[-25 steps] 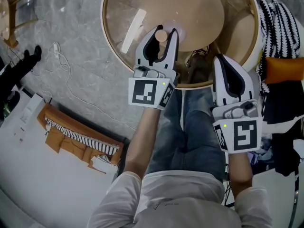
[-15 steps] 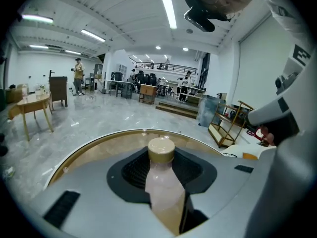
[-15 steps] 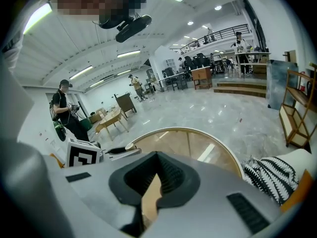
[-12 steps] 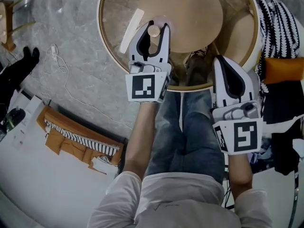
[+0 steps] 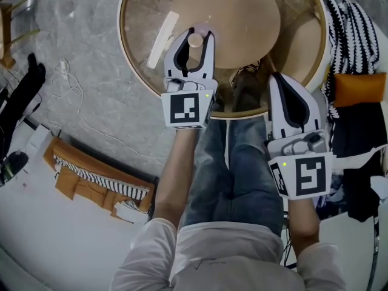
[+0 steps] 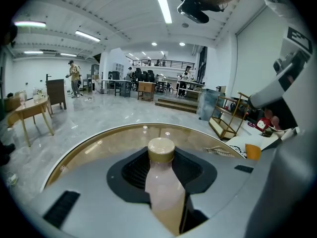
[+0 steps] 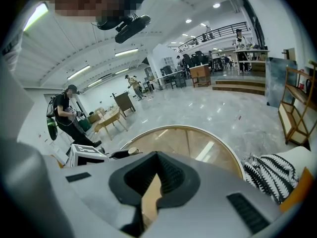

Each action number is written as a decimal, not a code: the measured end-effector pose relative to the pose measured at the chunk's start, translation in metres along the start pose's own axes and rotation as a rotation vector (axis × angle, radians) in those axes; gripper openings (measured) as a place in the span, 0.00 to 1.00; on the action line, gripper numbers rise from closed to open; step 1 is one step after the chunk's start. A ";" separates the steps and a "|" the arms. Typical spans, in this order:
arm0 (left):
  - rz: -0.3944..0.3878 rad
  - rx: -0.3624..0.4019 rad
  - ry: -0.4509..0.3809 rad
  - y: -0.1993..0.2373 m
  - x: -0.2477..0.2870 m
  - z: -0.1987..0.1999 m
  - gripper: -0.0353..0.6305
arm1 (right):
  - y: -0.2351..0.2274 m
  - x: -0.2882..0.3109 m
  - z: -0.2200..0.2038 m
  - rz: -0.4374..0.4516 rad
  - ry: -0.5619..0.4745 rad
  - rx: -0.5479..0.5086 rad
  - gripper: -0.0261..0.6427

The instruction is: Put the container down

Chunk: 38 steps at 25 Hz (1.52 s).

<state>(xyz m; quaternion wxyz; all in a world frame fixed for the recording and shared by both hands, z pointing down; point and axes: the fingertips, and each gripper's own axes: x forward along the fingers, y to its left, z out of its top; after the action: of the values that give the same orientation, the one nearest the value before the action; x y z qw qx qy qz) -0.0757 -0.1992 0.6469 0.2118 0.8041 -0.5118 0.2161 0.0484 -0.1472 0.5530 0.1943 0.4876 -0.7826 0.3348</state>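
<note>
A pale pink bottle with a tan cap (image 6: 162,182) stands upright between the jaws of my left gripper (image 5: 193,41), which is shut on it. In the head view the cap (image 5: 194,40) shows over the round glass table (image 5: 140,17), near its front left part. Whether the bottle's base touches the glass is hidden. My right gripper (image 5: 293,96) hangs at the table's front right edge, shut, holding nothing. In the right gripper view its jaws meet with only the table (image 7: 188,140) seen beyond, and the left gripper (image 7: 91,155) with the bottle cap at the left.
A round wooden shelf (image 5: 242,17) lies under the glass. A black-and-white striped cloth (image 5: 351,35) and an orange cushion (image 5: 359,86) sit to the right. My knees in jeans (image 5: 233,162) are below the table edge. A white cable (image 5: 79,96) runs across the marble floor.
My left gripper has carried the bottle a little left and farther over the table. The right gripper has stayed where it was.
</note>
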 end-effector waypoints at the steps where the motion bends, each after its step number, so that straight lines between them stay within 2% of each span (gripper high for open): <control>1: 0.000 0.003 0.002 0.000 0.001 -0.001 0.27 | 0.000 0.000 -0.001 0.000 0.002 0.001 0.06; 16: -0.032 0.043 0.032 -0.011 0.007 -0.019 0.27 | -0.007 0.000 -0.006 -0.001 0.015 0.014 0.06; 22: -0.003 0.103 0.012 -0.013 0.010 -0.017 0.27 | -0.011 -0.001 -0.006 -0.006 0.016 0.020 0.06; 30: 0.024 0.113 0.000 -0.015 0.008 -0.022 0.27 | -0.016 -0.003 -0.006 -0.008 0.016 0.012 0.06; 38: 0.025 0.070 -0.001 -0.016 0.006 -0.022 0.27 | -0.012 -0.005 -0.007 -0.004 0.009 0.008 0.06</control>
<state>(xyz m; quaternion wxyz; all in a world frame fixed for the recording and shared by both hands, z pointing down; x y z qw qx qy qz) -0.0616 -0.1853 0.6664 0.1805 0.8047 -0.5139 0.2363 0.0614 -0.1425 0.5583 0.1966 0.4886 -0.7792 0.3398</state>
